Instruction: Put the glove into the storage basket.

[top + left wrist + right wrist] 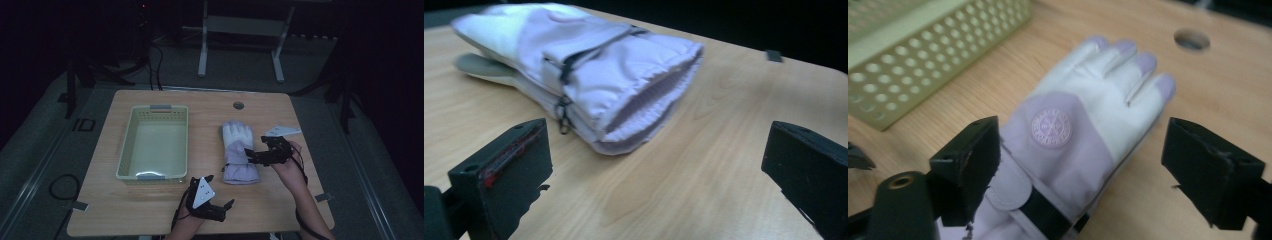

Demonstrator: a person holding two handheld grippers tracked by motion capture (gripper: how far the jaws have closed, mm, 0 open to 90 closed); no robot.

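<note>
A lilac and white padded glove lies flat on the wooden table, fingers pointing away and cuff toward the person. My right gripper reaches in from the glove's right side at mid-length. In the right gripper view the glove lies under my right gripper, whose jaws stand wide apart without pressing on it. My left gripper waits near the table's front edge, just short of the cuff. The left gripper view looks into the cuff of the glove past my left gripper, open with nothing in it.
A pale green perforated basket stands left of the glove, its wall close to the right gripper. A round cable hole sits in the table behind the glove. Dark floor and a white stand frame lie beyond the table.
</note>
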